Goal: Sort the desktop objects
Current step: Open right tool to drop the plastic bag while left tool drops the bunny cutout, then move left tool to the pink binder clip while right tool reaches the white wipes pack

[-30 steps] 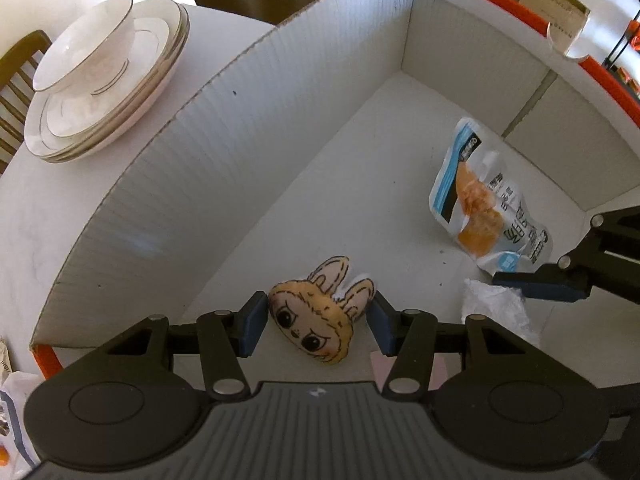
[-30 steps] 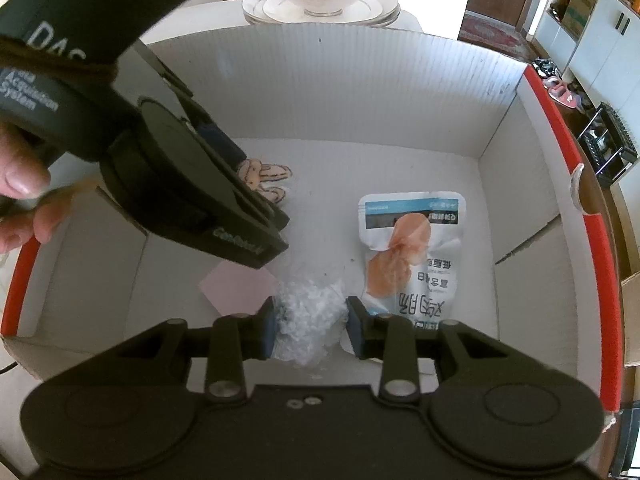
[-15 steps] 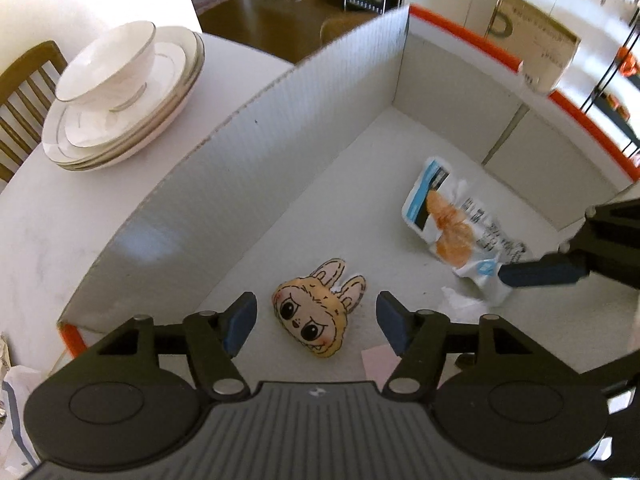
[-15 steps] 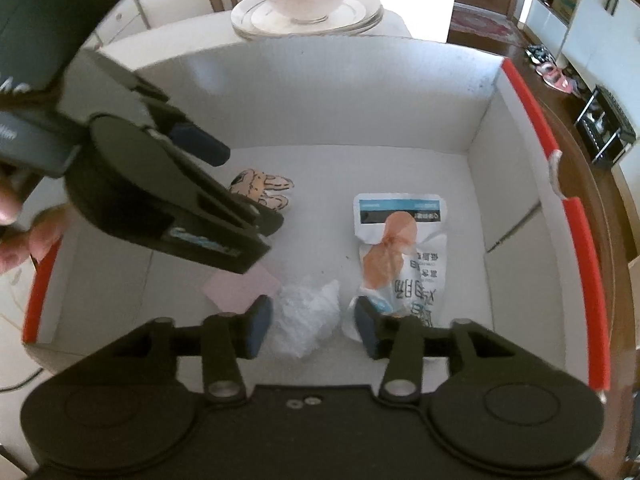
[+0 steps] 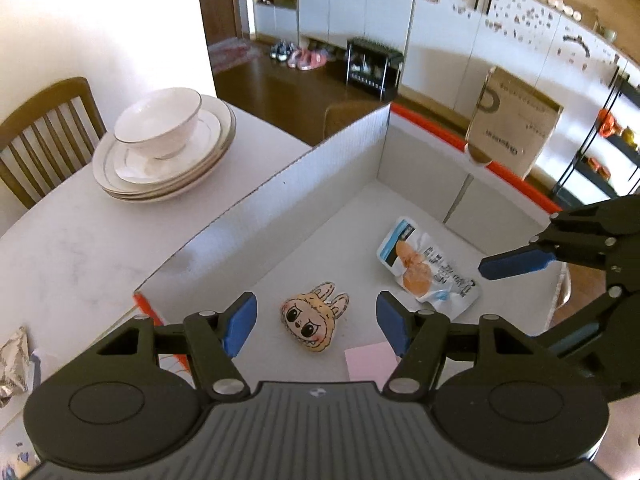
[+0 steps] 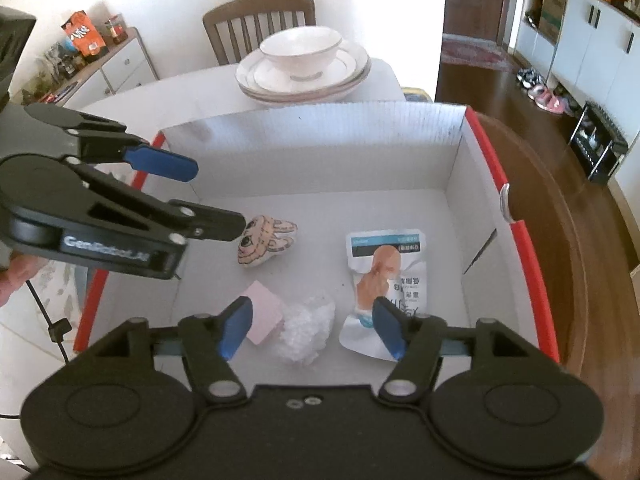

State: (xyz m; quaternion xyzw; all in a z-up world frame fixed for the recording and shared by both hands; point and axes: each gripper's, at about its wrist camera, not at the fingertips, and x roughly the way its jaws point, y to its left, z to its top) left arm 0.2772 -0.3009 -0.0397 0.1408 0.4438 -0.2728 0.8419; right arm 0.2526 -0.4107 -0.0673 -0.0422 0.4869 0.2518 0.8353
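1. Behind the work lay a sunlit dining room with white cupboards and a wooden chair; on the pale round table a white bowl on stacked white plates stood to the far left of a white corrugated cardboard box with red-edged rims.
2. At the left, the left gripper hung above the box's near-left part, its blue-padded jaws spread wide with nothing between them. The tan plush bunny-eared face toy lay on the box floor below that gap, untouched.
3. Just right of the toy and nearer lay a pale pink square paper note, flat on the floor, and touching its right edge a crumpled clear plastic wrapper.
4. Further right, the white snack pouch printed with an orange picture lay flat, apart from the toy.
5. The right gripper hovered over the wrapper, jaws likewise wide and empty.
6. Judging by this, all four items were in the box, and the step in hand was probably clearing both tools out for the next pickup.
7. To do that well, each gripper should rise straight up before moving sideways, keeping the jaws open so nothing snags, clear of the box walls, and clear of each other, since they sat close together.
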